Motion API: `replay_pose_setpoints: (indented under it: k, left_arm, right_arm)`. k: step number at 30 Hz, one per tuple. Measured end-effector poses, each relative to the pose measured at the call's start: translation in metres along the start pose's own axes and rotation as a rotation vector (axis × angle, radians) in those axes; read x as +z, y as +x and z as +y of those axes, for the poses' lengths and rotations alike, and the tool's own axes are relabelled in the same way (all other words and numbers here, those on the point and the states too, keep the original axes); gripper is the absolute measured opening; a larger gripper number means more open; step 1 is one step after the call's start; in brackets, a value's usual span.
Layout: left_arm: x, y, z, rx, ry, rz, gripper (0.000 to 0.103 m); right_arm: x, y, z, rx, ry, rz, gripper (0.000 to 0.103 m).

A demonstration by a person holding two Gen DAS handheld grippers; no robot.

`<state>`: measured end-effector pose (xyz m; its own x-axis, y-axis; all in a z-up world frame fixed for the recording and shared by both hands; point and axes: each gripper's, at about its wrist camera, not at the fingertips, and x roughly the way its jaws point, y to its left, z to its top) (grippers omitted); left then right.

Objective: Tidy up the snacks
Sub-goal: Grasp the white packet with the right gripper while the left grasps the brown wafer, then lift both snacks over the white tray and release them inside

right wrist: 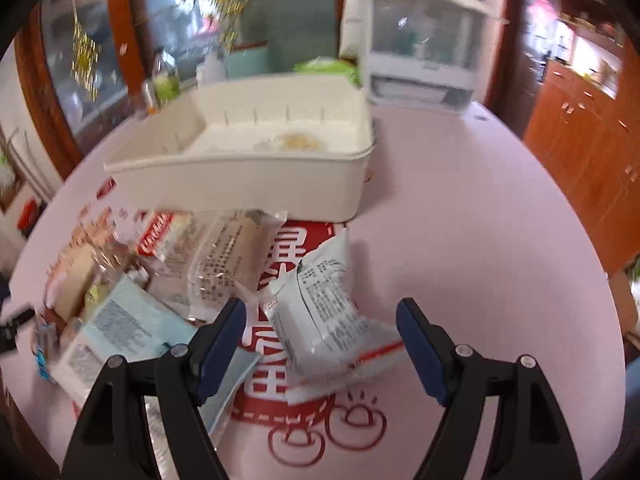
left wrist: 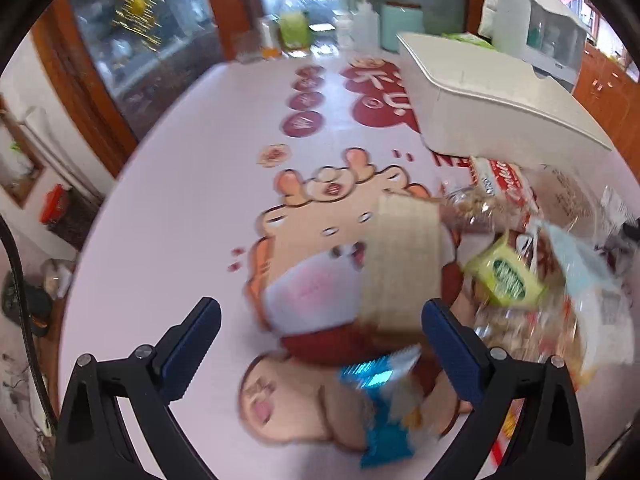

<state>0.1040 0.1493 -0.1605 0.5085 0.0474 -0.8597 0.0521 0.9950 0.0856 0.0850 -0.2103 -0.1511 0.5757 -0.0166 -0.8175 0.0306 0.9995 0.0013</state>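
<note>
Fingers of the right gripper stand spread around a white packet, not yet pinching; best to centre it, then squeeze. White bin waits at 12 o'clock. Left gripper also spread, beige packet at 1 o'clock
</note>
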Motion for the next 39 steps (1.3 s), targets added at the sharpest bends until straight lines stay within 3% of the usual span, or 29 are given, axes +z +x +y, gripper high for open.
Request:
replay_pose_setpoints:
  k: [6,10,12,14,16,17,19,28,33,39]
  left_arm:
    - [0.025,0.055,-0.018,-0.078,0.035,0.182,0.1]
    - [0.03,0.072,-0.026,-0.115,0.038,0.227,0.097]
    - [0.033,0.075,-0.028,-0.115,0.038,0.225,0.095]
    - [0.036,0.075,-0.031,-0.122,0.053,0.224,0.088]
    - [0.038,0.071,-0.037,-0.136,0.079,0.217,0.06]
    - [0.038,0.067,-0.042,-0.138,0.102,0.21,0.053]
    - [0.037,0.067,-0.044,-0.135,0.102,0.219,0.052]
    - [0.033,0.044,-0.032,-0.13,0.021,0.162,0.052]
    - [0.051,-0.008,-0.032,-0.117,0.027,0.055,0.052]
    - [0.1,-0.081,-0.051,-0.166,0.067,-0.067,0.052]
  right_arm:
    - [0.001,0.038,0.011,-0.012,-0.096,0.122,0.078]
    - [-0.002,0.046,0.02,-0.028,-0.147,0.156,0.073]
    - [-0.003,0.049,0.021,-0.034,-0.152,0.175,0.065]
    - [-0.003,0.05,0.019,-0.03,-0.144,0.179,0.064]
    - [-0.003,0.05,0.016,-0.021,-0.135,0.184,0.063]
    - [-0.003,0.05,0.016,-0.02,-0.133,0.184,0.062]
    - [-0.003,0.049,0.017,-0.026,-0.133,0.179,0.06]
    - [-0.01,0.036,0.01,0.008,-0.064,0.15,0.051]
    - [-0.003,0.005,0.003,0.05,-0.004,0.088,0.051]
    - [0.027,-0.042,0.007,0.102,0.029,0.042,0.051]
